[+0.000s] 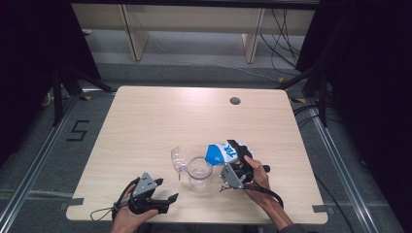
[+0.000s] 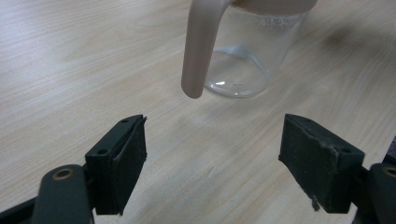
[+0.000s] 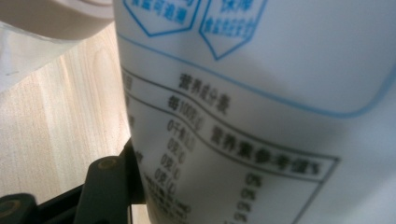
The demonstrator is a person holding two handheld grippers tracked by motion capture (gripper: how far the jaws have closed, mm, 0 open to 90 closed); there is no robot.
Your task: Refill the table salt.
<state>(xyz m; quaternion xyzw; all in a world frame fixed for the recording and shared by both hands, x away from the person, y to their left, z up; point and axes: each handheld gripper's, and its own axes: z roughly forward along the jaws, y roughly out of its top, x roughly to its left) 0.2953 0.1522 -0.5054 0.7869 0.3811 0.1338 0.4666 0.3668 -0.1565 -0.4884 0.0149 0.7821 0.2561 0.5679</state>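
A clear glass jug stands near the table's front middle, with its clear lid swung open to the left. My right gripper is shut on a white and blue packet, which it holds tilted with the blue end over the jug's mouth. In the right gripper view the packet shows printed blue labels and a table of figures, one finger presses its side, and the jug's beige rim lies behind. My left gripper rests open at the front left. Its jaws point at the jug and its beige handle.
The wooden table has a round cable hole at the back right. Black frame legs and cables stand on the floor beyond the far edge. A cable loop trails from my left gripper at the front edge.
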